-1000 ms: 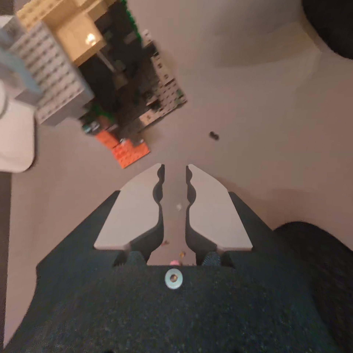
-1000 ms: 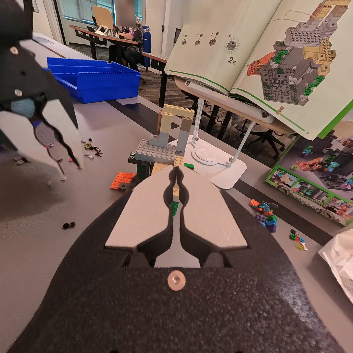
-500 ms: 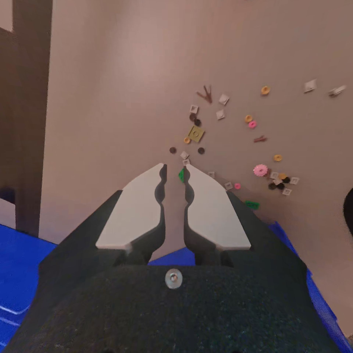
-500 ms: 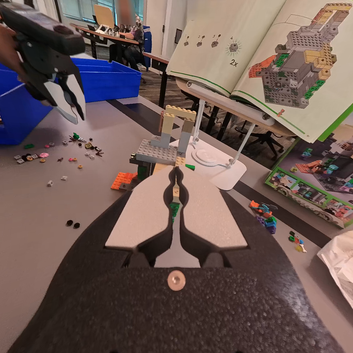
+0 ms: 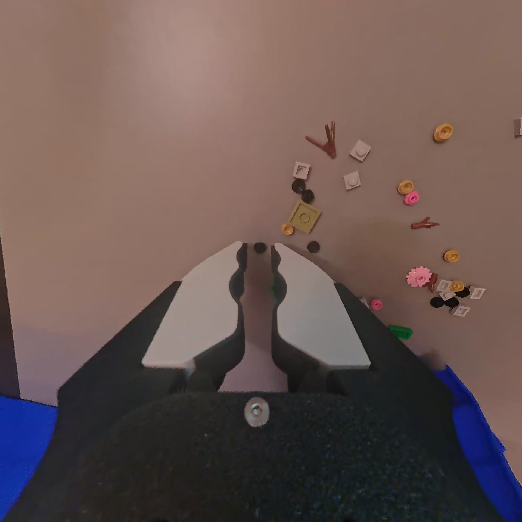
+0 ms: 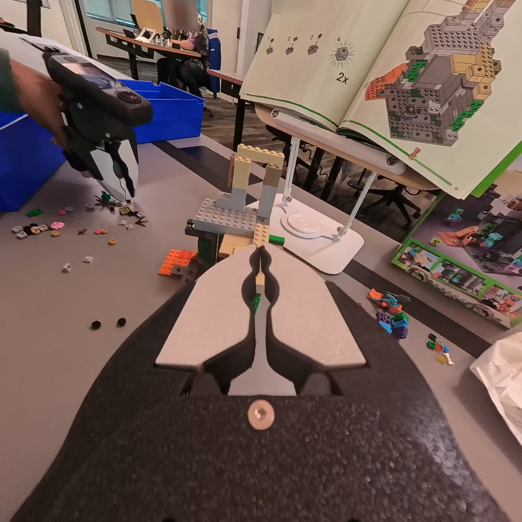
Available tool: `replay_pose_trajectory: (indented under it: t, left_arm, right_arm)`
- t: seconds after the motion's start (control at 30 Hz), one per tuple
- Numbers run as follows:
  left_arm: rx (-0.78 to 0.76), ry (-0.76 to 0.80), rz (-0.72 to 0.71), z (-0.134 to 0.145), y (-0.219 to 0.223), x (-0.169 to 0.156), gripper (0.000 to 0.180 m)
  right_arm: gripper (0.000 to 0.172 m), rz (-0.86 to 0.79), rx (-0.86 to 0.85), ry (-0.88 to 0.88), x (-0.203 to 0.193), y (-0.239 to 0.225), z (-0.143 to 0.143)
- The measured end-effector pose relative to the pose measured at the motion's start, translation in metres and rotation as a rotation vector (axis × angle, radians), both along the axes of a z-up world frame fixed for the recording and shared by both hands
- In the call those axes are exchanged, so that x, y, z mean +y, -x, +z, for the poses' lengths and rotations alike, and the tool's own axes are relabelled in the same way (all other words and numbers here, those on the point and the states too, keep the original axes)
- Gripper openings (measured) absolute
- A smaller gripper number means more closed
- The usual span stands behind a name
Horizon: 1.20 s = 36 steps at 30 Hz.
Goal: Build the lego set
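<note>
since the earlier frame my left gripper (image 5: 258,247) had swung away from the brick model and dropped over the scatter of small pieces; in the left wrist view its jaws stood narrowly apart with nothing pressed between them, and a black round stud (image 5: 260,247) lay on the grey table (image 5: 141,141) right between the tips, a second black stud (image 5: 313,246) and an olive square plate (image 5: 304,217) just beside. to close well i judged i should keep the tips low and centred on that stud. in the right wrist view my right gripper (image 6: 260,248) had not moved, its fingers shut together, tips just before the tan brick (image 6: 261,234) of the brick model (image 6: 226,217); i could not tell if they touched it
</note>
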State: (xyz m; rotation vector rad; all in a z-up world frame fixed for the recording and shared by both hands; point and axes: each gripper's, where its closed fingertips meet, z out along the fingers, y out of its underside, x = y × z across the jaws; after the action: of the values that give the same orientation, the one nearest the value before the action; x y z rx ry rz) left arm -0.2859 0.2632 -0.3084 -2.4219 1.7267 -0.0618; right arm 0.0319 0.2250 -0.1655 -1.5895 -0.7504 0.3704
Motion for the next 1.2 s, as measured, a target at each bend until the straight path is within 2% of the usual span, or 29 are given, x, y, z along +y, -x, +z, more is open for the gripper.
replay_pose_trajectory:
  t: [0.37,0.5,0.67,0.8,0.9,1.2]
  left_arm:
    - [-0.002,0.012,-0.001,0.001,-0.004,-0.002,0.007]
    - [-0.101,-0.022,-0.084,0.027,-0.046,-0.020,0.007]
    - [-0.187,-0.030,-0.302,0.045,-0.130,-0.073,0.007]
    - [-0.217,0.002,-0.455,0.038,-0.185,-0.112,0.007]
    - [-0.212,0.012,-0.525,0.030,-0.211,-0.126,0.007]
    - [-0.165,0.056,-0.574,0.004,-0.234,-0.128,0.007]
  right_arm:
    - [0.000,0.001,-0.005,0.002,0.000,0.001,-0.001]
    - [0.000,0.001,0.000,-0.001,0.000,0.000,0.000]
    - [0.000,0.003,0.002,-0.001,-0.001,0.001,0.001]
    - [0.000,0.002,-0.002,-0.011,-0.002,0.001,0.003]
    - [0.000,0.000,0.001,-0.007,-0.001,0.000,0.002]
    - [0.000,-0.001,0.008,-0.003,0.000,-0.002,0.003]
